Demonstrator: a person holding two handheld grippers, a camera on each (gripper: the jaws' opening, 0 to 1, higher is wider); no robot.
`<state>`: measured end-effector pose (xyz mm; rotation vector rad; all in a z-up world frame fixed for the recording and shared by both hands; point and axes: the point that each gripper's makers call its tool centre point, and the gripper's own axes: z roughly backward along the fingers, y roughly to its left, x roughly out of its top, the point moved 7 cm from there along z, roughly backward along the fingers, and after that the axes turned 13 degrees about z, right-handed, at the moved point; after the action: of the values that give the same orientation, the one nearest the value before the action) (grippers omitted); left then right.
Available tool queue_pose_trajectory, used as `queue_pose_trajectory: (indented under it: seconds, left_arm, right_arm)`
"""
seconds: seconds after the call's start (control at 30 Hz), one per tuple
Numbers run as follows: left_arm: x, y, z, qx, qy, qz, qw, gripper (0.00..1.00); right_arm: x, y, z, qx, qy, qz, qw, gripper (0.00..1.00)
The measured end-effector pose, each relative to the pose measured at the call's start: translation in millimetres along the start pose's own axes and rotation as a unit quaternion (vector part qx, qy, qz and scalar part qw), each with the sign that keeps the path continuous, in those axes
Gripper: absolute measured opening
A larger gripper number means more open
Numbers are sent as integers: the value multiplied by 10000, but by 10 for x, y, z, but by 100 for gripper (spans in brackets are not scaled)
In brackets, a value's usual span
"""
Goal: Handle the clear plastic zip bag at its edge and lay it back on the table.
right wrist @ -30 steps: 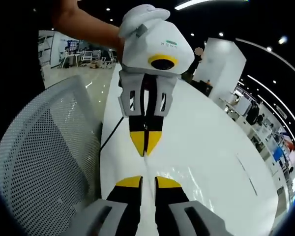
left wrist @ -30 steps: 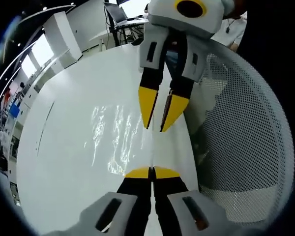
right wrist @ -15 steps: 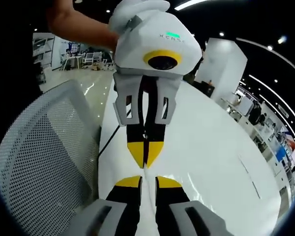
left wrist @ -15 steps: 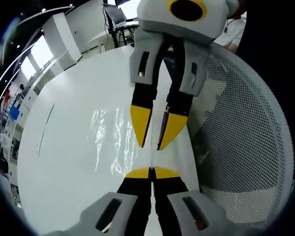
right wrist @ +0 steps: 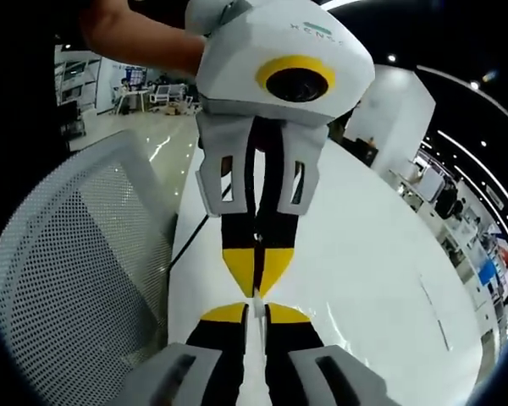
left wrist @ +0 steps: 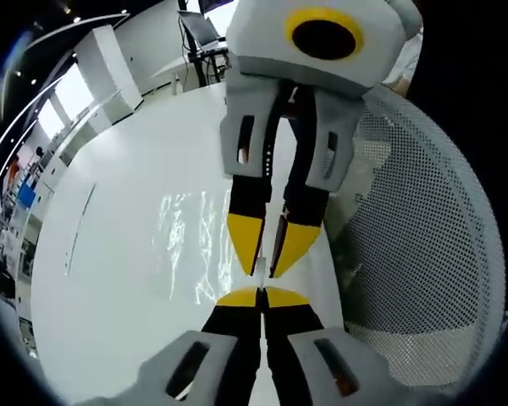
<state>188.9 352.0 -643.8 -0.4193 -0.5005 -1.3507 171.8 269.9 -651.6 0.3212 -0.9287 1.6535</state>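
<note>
The clear plastic zip bag (left wrist: 195, 245) is honestly hard to make out in the left gripper view, it's just glare streaks on the white table (left wrist: 110, 254), and its near edge disappears behind the yellow-tipped left gripper (left wrist: 261, 298). Can't trace its outline at all on the far side. The right gripper (left wrist: 265, 254) coming in from the far end covers the bag's right edge and a chunk of the white mesh chair back (left wrist: 423, 228), which also runs off the picture's right side. In the right gripper view, the bag edge between the tips is too washed out to tell apart from the tabletop. Background desks are tiny blurs.
</note>
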Motion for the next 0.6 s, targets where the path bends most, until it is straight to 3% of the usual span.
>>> queue_pose_trajectory:
  seconds: [0.6]
  left_arm:
    - [-13,-13,-22,-113,139,-6,9998,0]
  right_arm:
    - [6,20,-27,120,55,33,9999,0]
